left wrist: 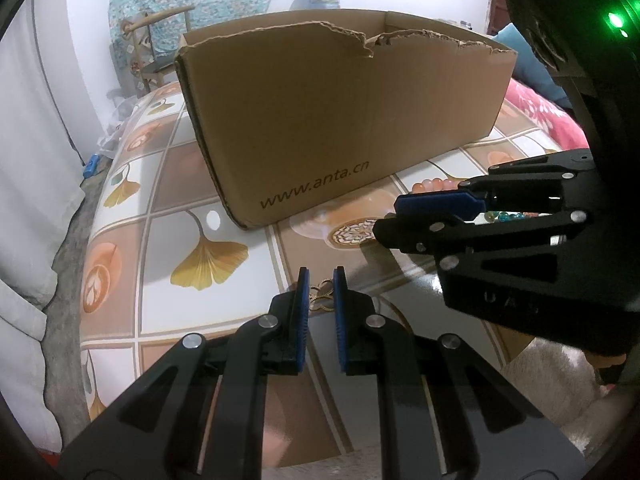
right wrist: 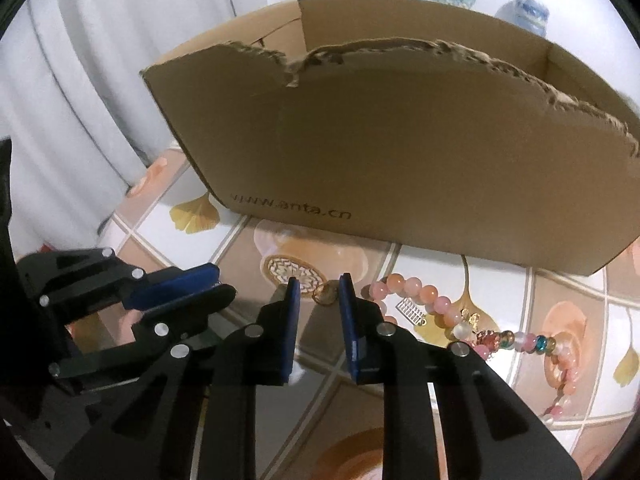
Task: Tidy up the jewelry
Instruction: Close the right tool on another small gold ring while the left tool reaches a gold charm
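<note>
A torn cardboard box [right wrist: 400, 152] printed "www.anta.cn" stands on the bench [left wrist: 168, 216], which has a cloth with ginkgo leaves. The left claw [left wrist: 320, 276] is nearly closed, with only a narrow gap between its blue pads. A small gold ornament [left wrist: 322, 296] lies on the cloth in this gap, but the view does not show whether the pads grip it. The right claw [right wrist: 319, 284] points down at a small gold ring [right wrist: 325, 295], which sits between its fingertips; the pads are close but do not seem to press it. Just to the right of this claw lie a pink bead bracelet [right wrist: 416, 292] and a multicoloured bead string [right wrist: 520, 340], in front of the box.
</note>
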